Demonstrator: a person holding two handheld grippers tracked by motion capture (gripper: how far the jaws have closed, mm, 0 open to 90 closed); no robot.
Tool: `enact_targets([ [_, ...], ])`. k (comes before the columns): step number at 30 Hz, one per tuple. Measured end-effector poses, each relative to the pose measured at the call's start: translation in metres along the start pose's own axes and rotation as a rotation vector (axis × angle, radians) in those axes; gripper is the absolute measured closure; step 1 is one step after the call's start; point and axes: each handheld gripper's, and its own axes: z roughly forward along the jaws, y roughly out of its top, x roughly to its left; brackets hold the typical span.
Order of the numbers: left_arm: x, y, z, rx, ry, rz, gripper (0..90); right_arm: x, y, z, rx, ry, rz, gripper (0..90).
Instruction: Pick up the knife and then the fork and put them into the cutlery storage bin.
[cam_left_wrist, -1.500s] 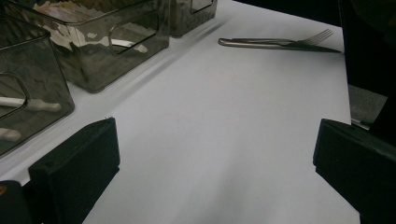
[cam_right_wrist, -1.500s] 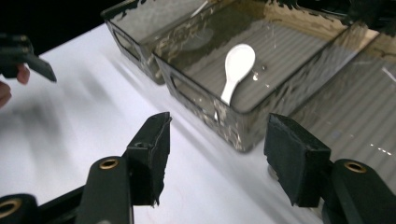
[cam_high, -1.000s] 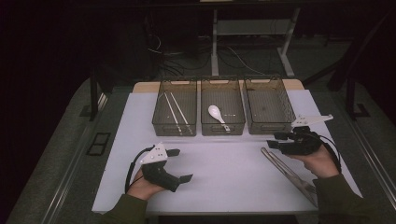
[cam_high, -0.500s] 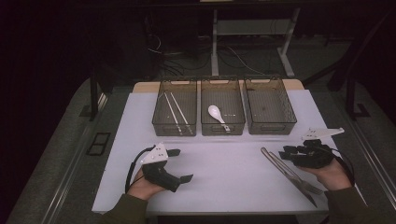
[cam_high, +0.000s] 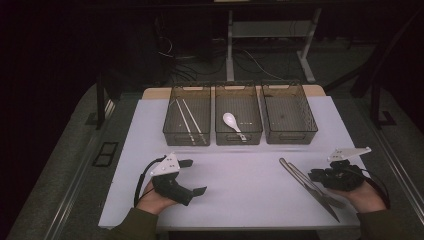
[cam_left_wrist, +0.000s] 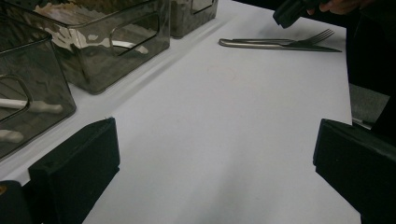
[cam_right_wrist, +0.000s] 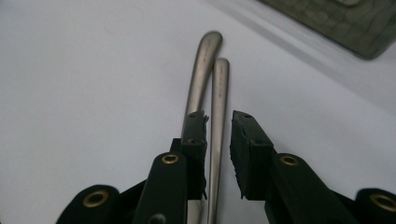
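Cutlery, a knife (cam_high: 311, 189) and fork (cam_right_wrist: 218, 121), lies side by side near the bench's (cam_high: 240, 190) right front corner. Right tool (cam_high: 320, 176): jaws have just been closing, fork handle between them, pads not pressing. Left tool (cam_high: 192, 176): wide open, empty, near the front edge.

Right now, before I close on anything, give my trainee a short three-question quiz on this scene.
1. True or false: the white spoon lies in the middle bin.
2. What sits between the right tongs? A) a chopstick B) a metal handle C) nothing
3. Are the left tongs open or shut?

Key: 1 true. 2 B; the jaws have just been closing around it and are not yet pinching. 3 open.
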Motion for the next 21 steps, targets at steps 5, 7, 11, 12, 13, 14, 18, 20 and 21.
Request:
enact_targets([
  [5, 0.000, 0.000, 0.000, -0.004, 0.001, -0.001, 0.0, 0.002, -0.006, 0.002, 0.032, -0.015, -0.016, 76.7],
  [7, 0.000, 0.000, 0.000, -0.001, 0.002, 0.002, 0.0, 0.002, -0.007, 0.002, 0.042, -0.019, -0.021, 77.0],
  [11, -0.001, 0.001, 0.000, -0.006, 0.002, -0.001, 0.0, 0.002, -0.010, 0.004, 0.057, -0.018, -0.016, 77.7],
  [12, -0.001, 0.000, 0.000, -0.005, 0.002, 0.000, 0.0, 0.003, -0.011, 0.004, 0.062, -0.018, -0.019, 77.8],
  [13, -0.001, 0.000, 0.000, -0.004, 0.003, 0.000, 0.0, 0.003, -0.011, 0.005, 0.067, -0.016, -0.022, 77.8],
  [14, -0.001, 0.000, 0.000, -0.002, 0.003, 0.001, 0.0, 0.003, -0.011, 0.005, 0.072, -0.017, -0.024, 78.0],
  [18, -0.001, 0.001, 0.000, -0.004, 0.003, 0.001, 0.0, 0.003, -0.012, 0.009, 0.094, -0.022, -0.024, 78.7],
  [20, -0.001, 0.001, 0.000, -0.003, 0.004, 0.001, 0.0, 0.002, -0.013, 0.010, 0.104, -0.029, -0.029, 79.0],
  [21, -0.001, 0.001, 0.000, -0.003, 0.004, 0.000, 0.0, 0.002, -0.013, 0.010, 0.105, -0.025, -0.025, 79.0],
])
